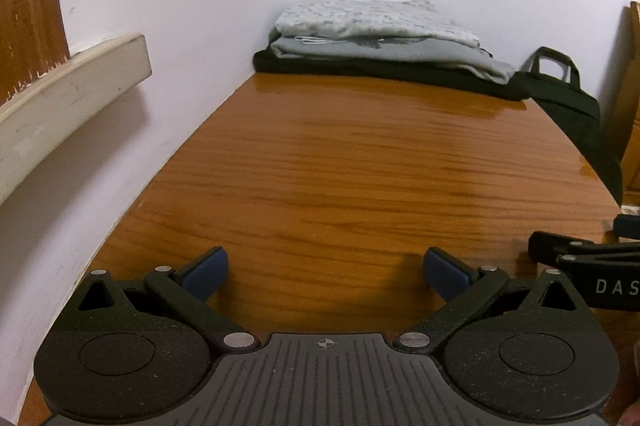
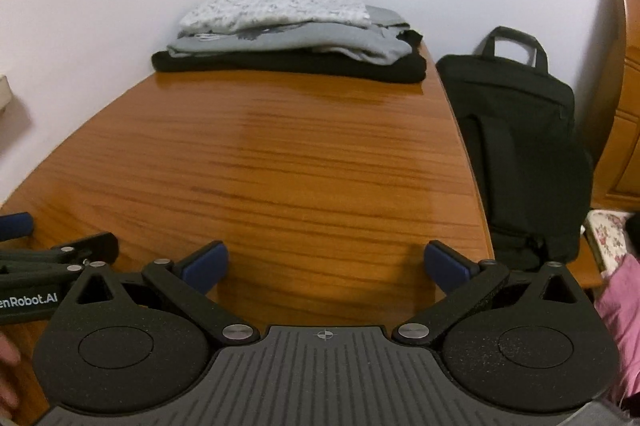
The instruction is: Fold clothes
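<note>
- Wood-grain tabletop lies bare straight ahead of both sets of fingers, with no garment on the stretch between them and the far stack.
- Left gripper hovers low over the near end of the table, its blue-padded fingers spread wide and holding nothing.
- Right gripper sits just beside it in the same pose, fingers released and parted with only wood between them (each tool's linkage shows at the edge of the other's view, so the two are held close together, side by side).
- Far beyond the fingertips, against the corner walls, the clothes rest as a neat pile: a pale speckled piece on top, a grey one under it, a black one at the bottom, edges roughly squared.
- That placement looks deliberate: finished folds are likely parked at the far end to leave the near surface free as a working area.
- A black bag stands off the table's right edge, well apart from the stack.
- Judging by the open, level hold, the grippers appear ready either to take a fresh garment or to stop, since nothing unfolded is visible.
</note>
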